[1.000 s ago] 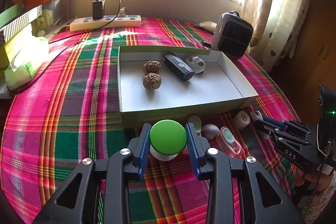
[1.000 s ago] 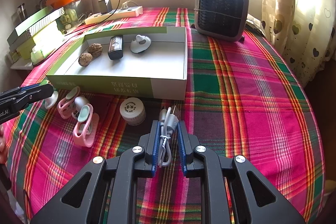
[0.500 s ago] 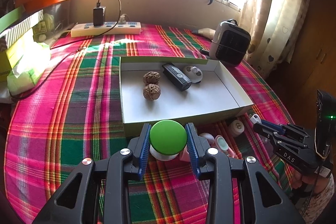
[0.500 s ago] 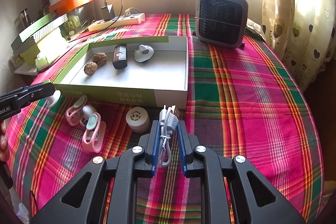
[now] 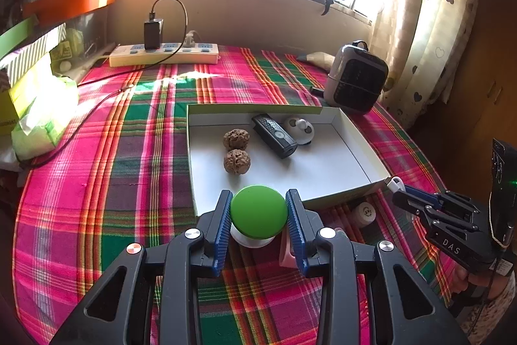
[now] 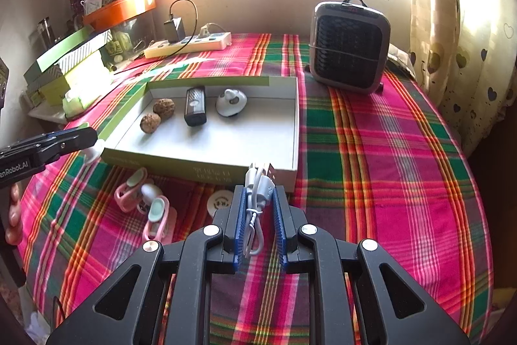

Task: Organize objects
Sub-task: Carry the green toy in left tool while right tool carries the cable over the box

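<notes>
A round table (image 6: 371, 151) under a bright pink and green checked cloth stands below a sunlit barred window with a heart-print curtain (image 6: 468, 37); a power strip (image 5: 163, 53) and a small grey heater (image 6: 349, 46) sit near the wall. A shallow white box (image 5: 355, 131) in the middle holds two walnuts (image 5: 237, 161), a black remote (image 5: 274, 135) and a small white gadget (image 6: 231, 102). The left claw (image 5: 258, 212) is clamped on a green-capped knob (image 5: 258, 212) by the box's near edge; the right claw (image 6: 257, 215) is closed on a coiled white cable (image 6: 255, 199) near the box's corner; pink clips (image 6: 142, 199) lie on the cloth.
</notes>
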